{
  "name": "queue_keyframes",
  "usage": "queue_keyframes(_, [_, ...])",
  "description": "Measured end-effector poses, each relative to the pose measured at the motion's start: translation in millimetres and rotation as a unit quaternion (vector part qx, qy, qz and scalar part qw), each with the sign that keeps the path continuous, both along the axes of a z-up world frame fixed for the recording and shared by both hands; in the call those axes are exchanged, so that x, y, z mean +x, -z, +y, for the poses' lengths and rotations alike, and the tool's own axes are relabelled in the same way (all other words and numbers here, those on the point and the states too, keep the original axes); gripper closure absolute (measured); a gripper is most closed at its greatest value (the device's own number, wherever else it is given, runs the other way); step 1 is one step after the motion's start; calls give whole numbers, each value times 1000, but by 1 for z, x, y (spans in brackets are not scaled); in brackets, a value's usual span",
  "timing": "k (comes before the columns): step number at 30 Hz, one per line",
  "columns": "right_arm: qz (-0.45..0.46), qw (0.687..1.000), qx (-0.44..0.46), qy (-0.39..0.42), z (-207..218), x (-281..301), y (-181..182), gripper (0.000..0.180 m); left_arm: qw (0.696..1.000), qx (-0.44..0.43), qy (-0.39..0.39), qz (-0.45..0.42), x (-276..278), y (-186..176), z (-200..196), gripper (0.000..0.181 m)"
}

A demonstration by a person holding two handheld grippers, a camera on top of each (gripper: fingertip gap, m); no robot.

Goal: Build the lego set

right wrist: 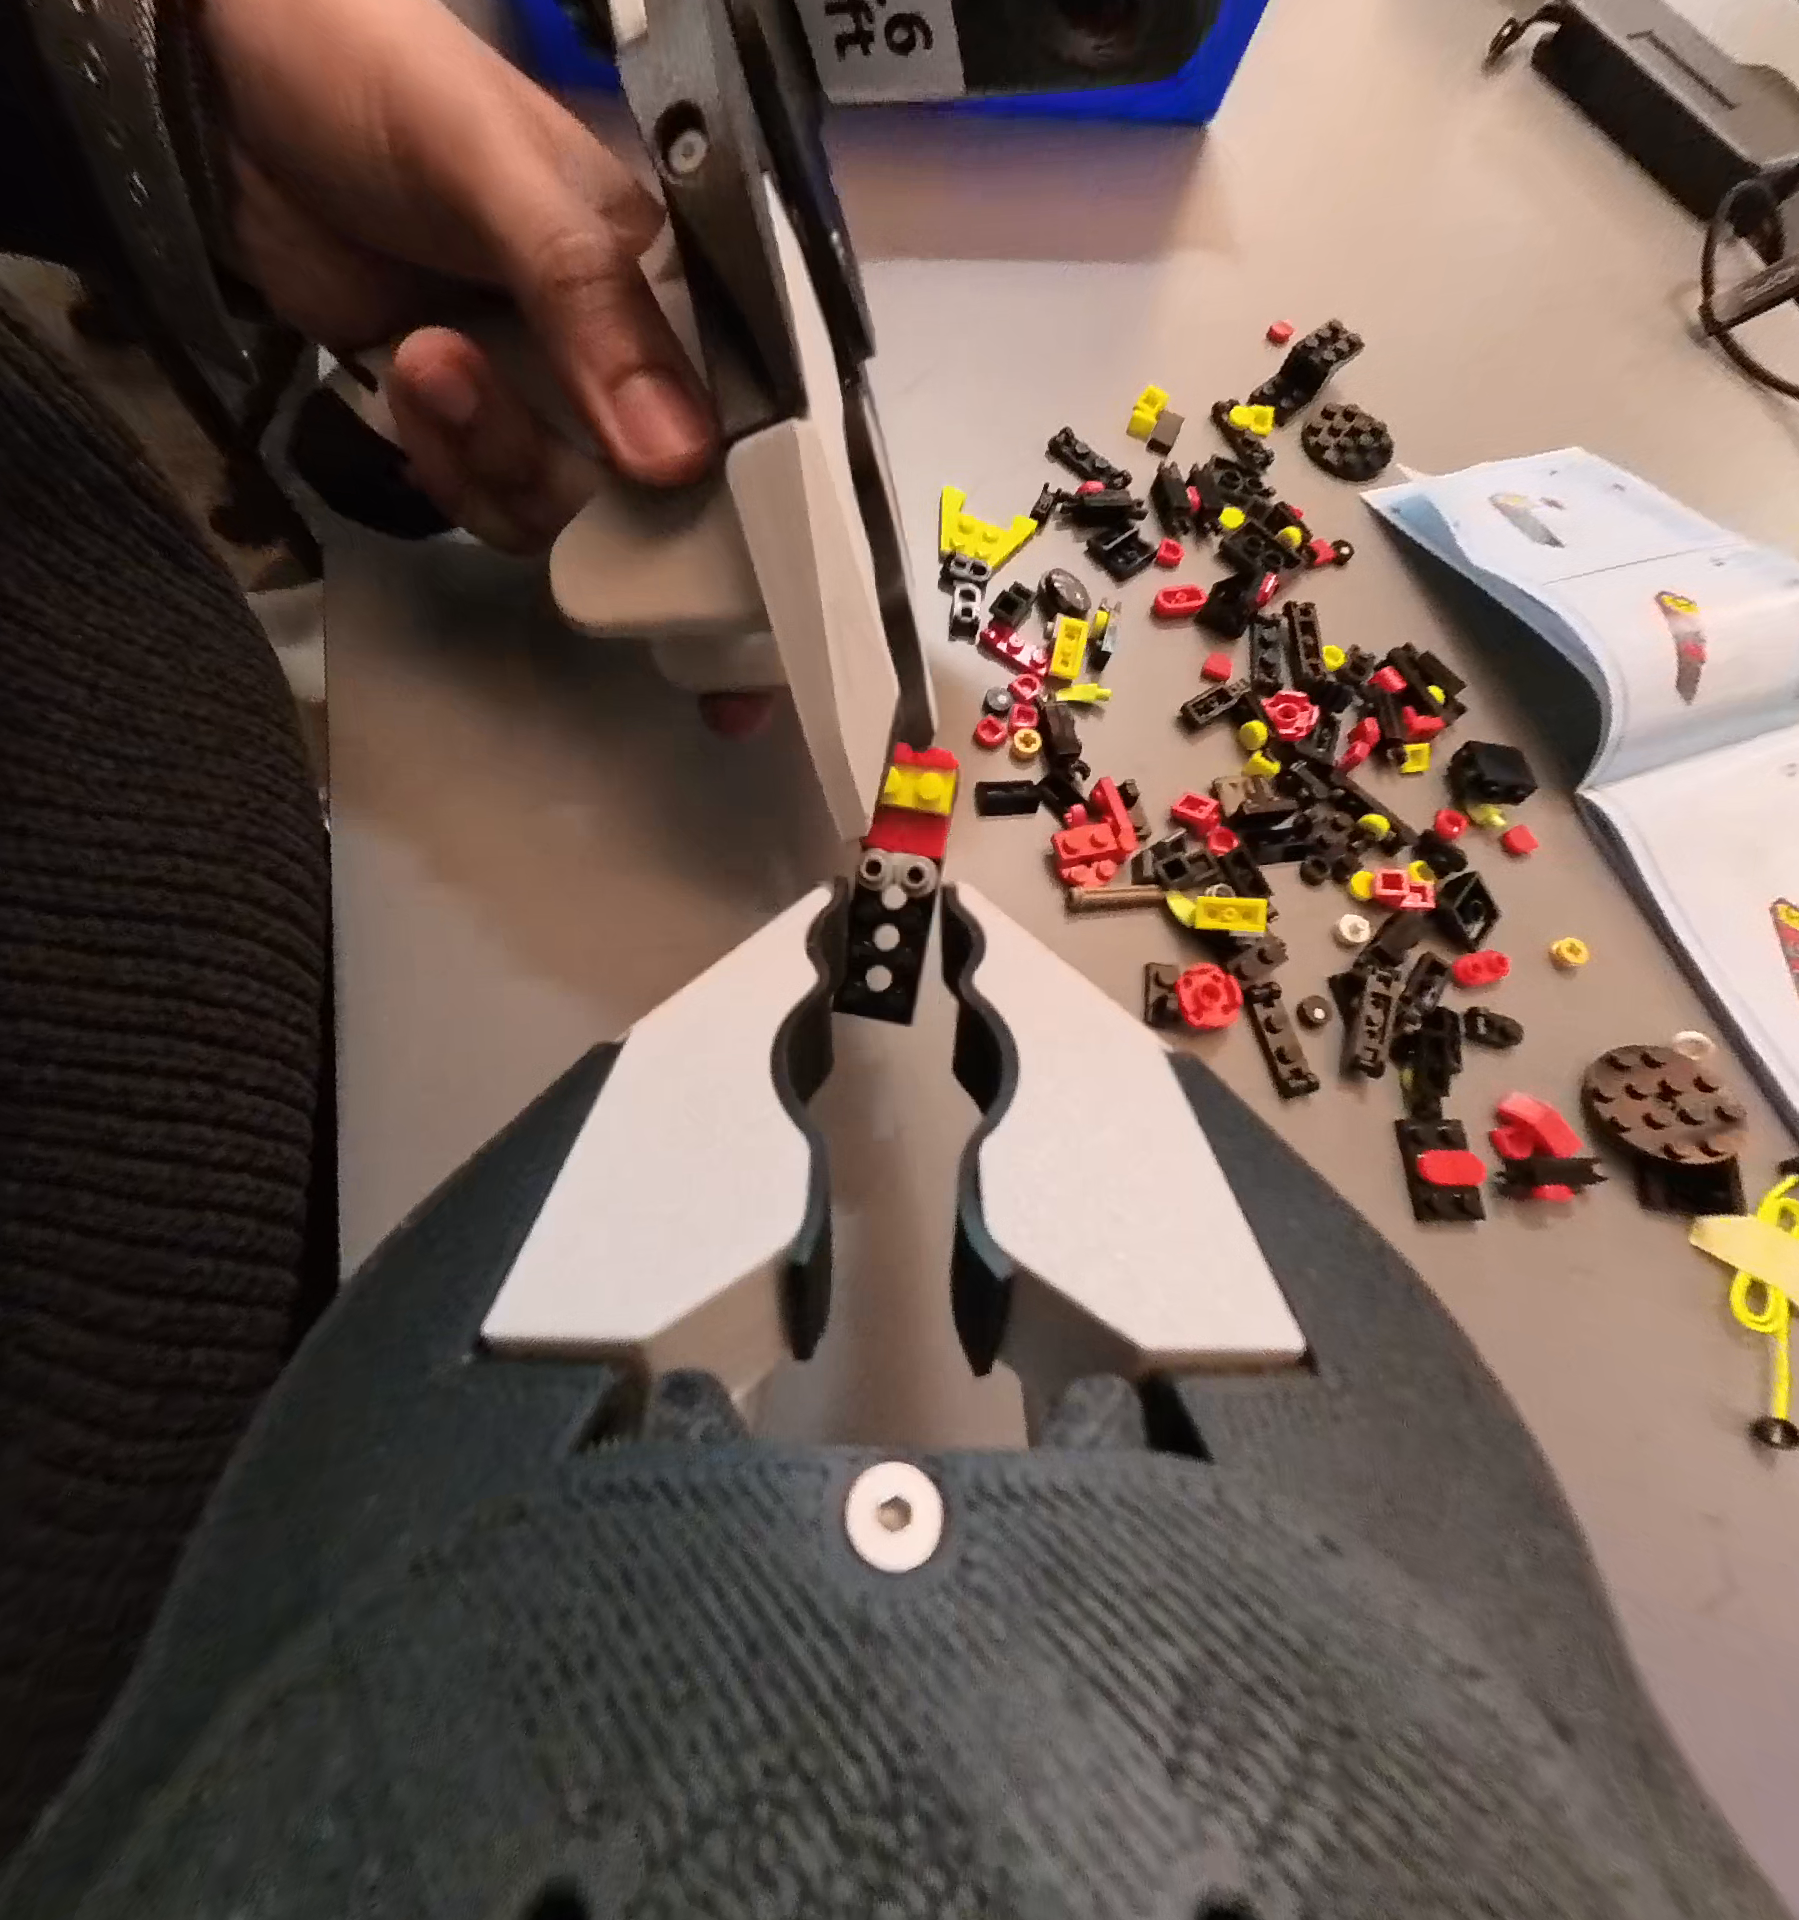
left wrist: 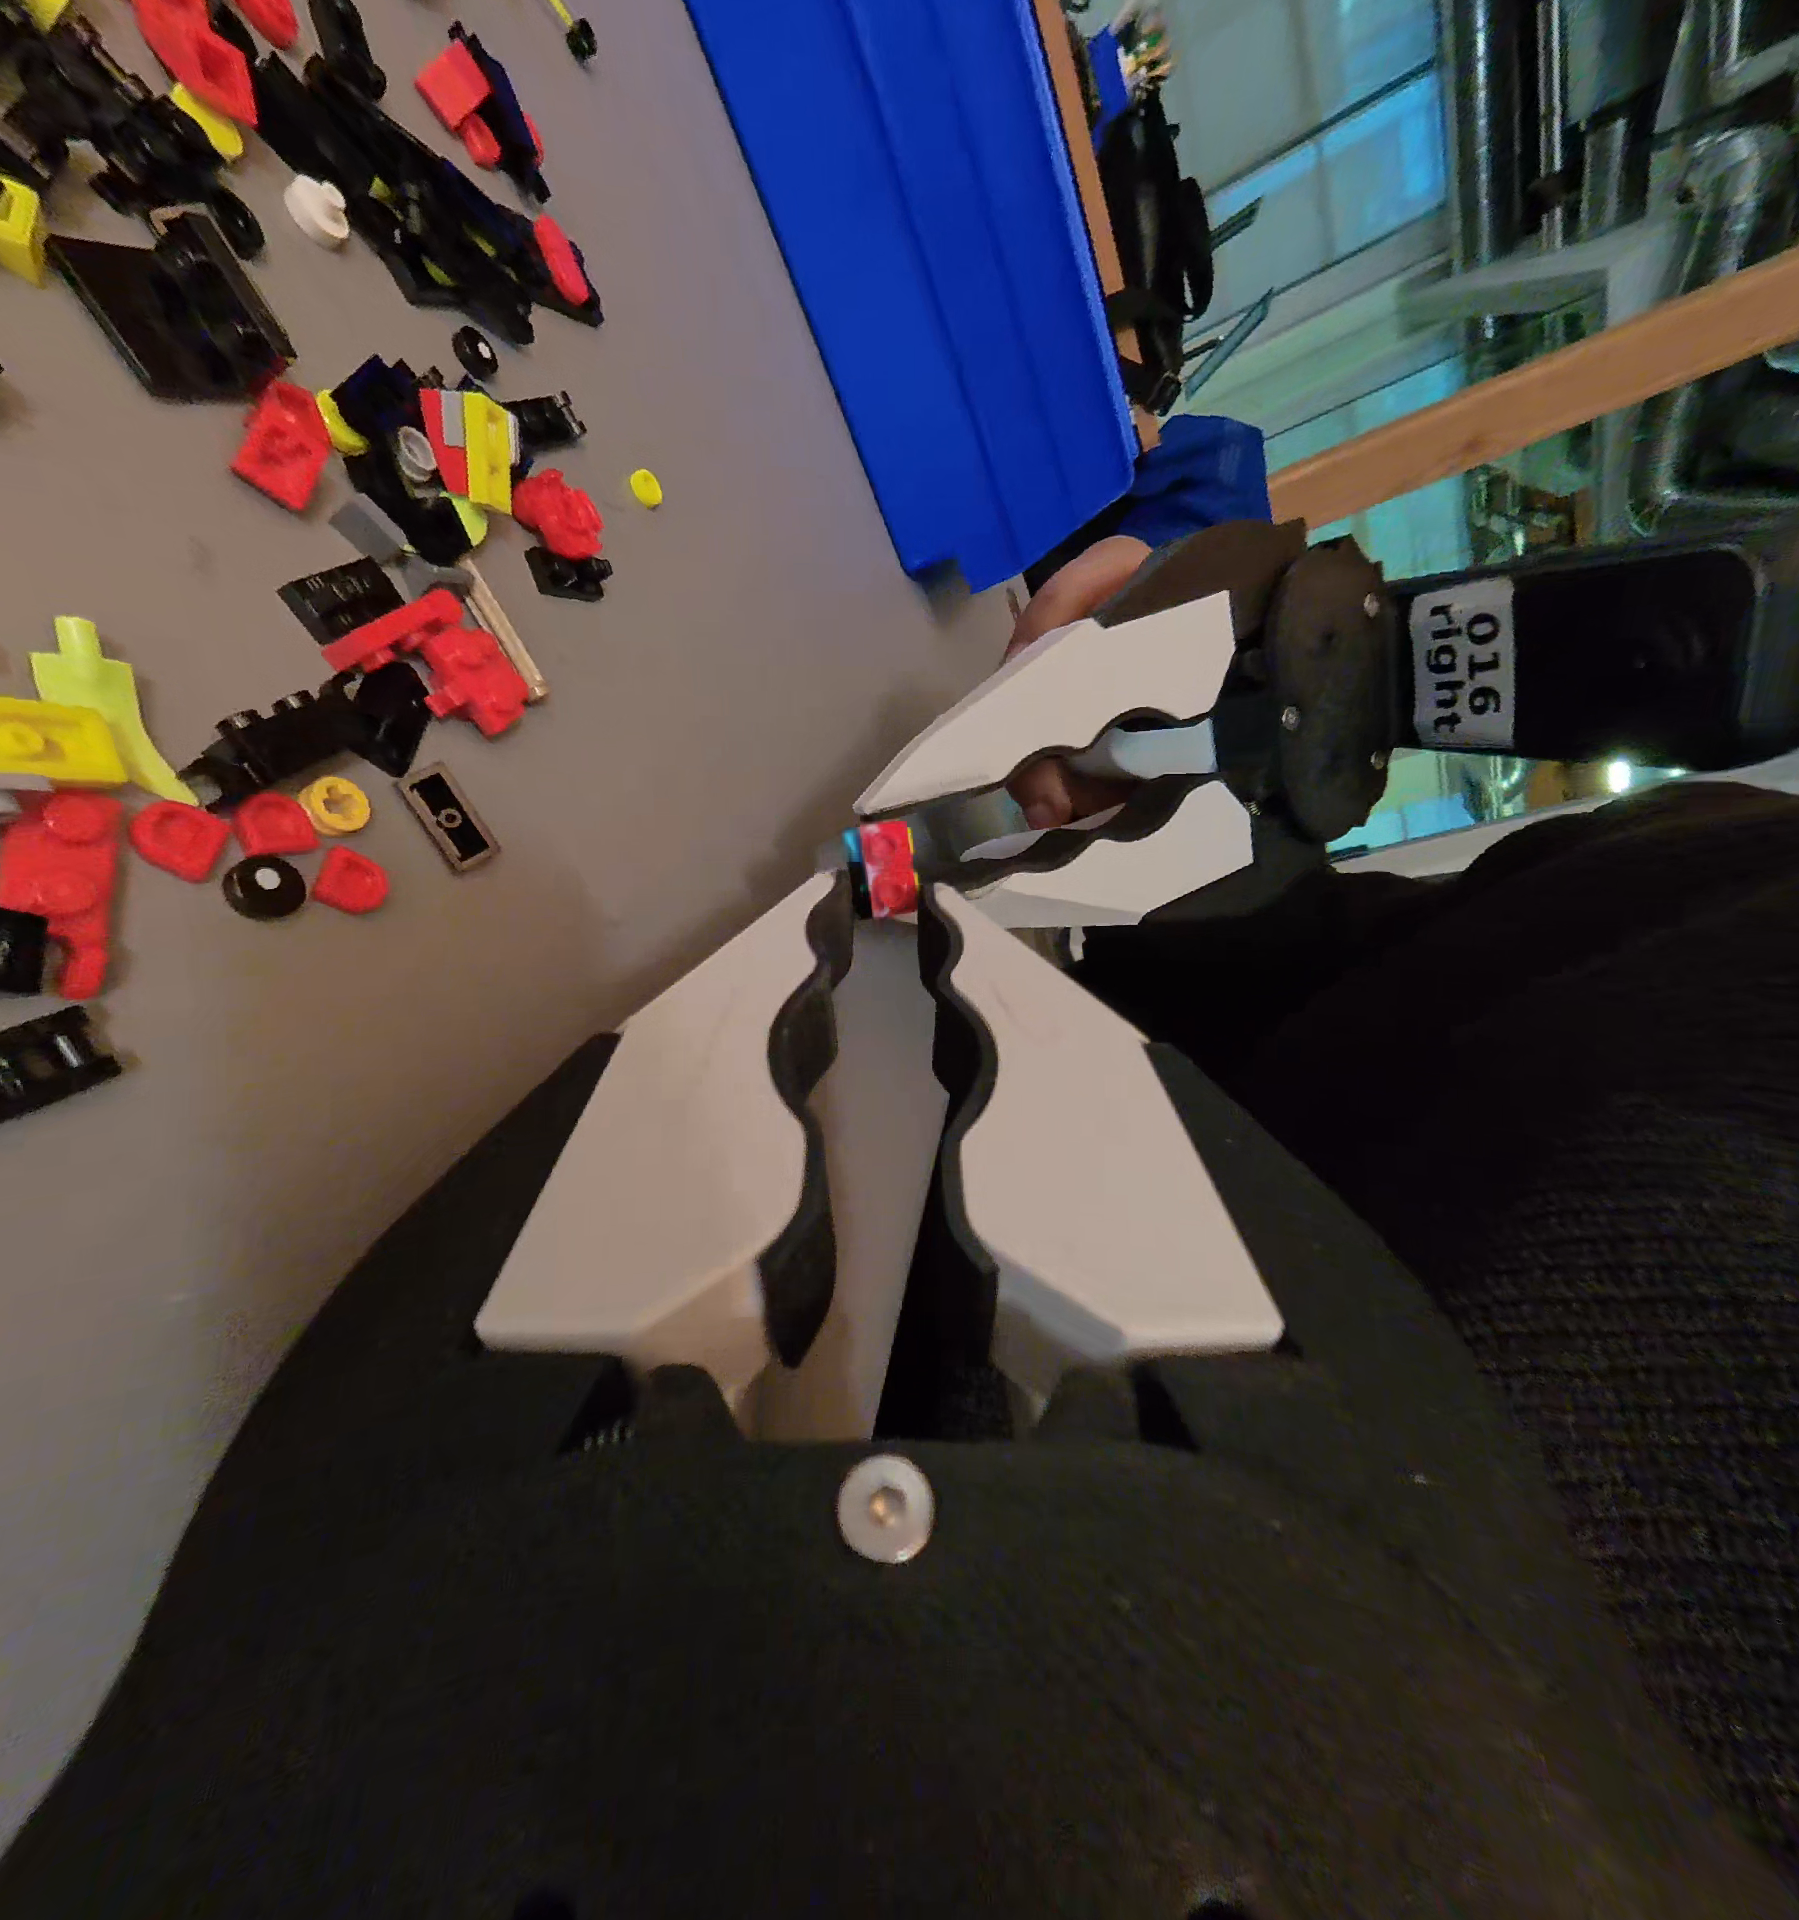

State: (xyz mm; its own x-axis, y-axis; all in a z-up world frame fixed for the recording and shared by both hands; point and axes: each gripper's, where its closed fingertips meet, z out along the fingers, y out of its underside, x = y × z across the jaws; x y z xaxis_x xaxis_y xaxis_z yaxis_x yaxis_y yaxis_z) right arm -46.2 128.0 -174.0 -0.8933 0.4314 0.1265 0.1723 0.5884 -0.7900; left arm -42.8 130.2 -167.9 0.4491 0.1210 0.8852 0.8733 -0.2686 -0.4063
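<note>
Grey tabletop (right wrist: 583,935) fills both views, with a blue bin (left wrist: 926,260) at the upper middle of the left wrist view. At frame centre both tools meet on one small lego assembly (right wrist: 900,883): a black plate with holes, grey studs, then red and yellow pieces. The right gripper (right wrist: 890,935) is closed on its black end. The left gripper (left wrist: 882,883) pinches the red end, its tips nearly together. The assembly is held up off the table. Loose red, black and yellow bricks (right wrist: 1290,779) lie scattered to the right, beside an open instruction booklet (right wrist: 1653,644). A hand (right wrist: 438,260) grips the left tool at upper left.
</note>
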Motion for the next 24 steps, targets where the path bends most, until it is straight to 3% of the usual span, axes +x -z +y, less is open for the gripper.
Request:
queue_keyframes(2, [-11,999,-31,13,0,-4,-5,148,1000,12,-1,5,-1,-5,0,173])
queue_keyframes(7, [-97,980,-168,39,5,-10,-28,142,998,61,-15,21,-6,-23,-1,173])
queue_keyframes(9, [-160,956,-242,41,6,-10,-38,138,995,94,-21,22,-8,-34,-1,173])
queue_keyframes(13, [-247,895,-370,31,9,-10,-61,148,990,137,-23,32,-7,-51,-1,173])
queue_keyframes(24, [-295,866,-403,15,1,-3,-64,162,985,159,-25,55,-3,-61,4,173])
